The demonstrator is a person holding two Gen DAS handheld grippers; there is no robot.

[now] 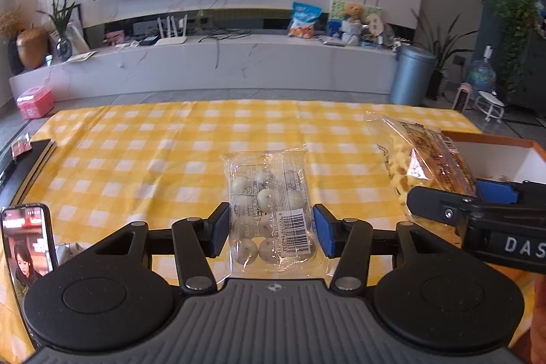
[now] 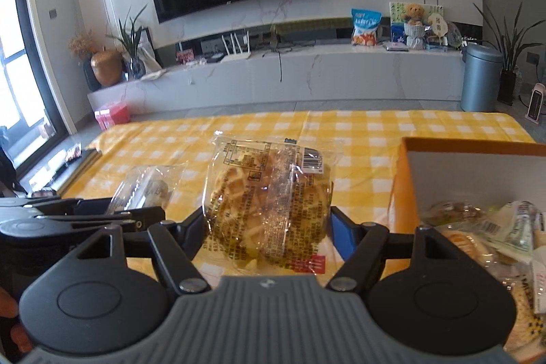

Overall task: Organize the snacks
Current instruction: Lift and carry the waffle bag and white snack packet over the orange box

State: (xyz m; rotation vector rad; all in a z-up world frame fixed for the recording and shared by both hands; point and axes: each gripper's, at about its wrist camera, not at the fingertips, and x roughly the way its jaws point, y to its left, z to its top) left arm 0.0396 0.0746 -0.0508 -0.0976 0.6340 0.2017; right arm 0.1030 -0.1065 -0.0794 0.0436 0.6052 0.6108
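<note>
Two snack packs are off the counter (image 1: 136, 139) at once. My left hand-held gripper (image 1: 271, 229) pinches a clear pack of white balls (image 1: 269, 210) by its sides. My right hand-held gripper (image 2: 266, 232) clamps a waffle bag (image 2: 269, 203), wider apart. Just right of it, the orange box (image 2: 406, 179) already has wrapped snacks inside.
</note>
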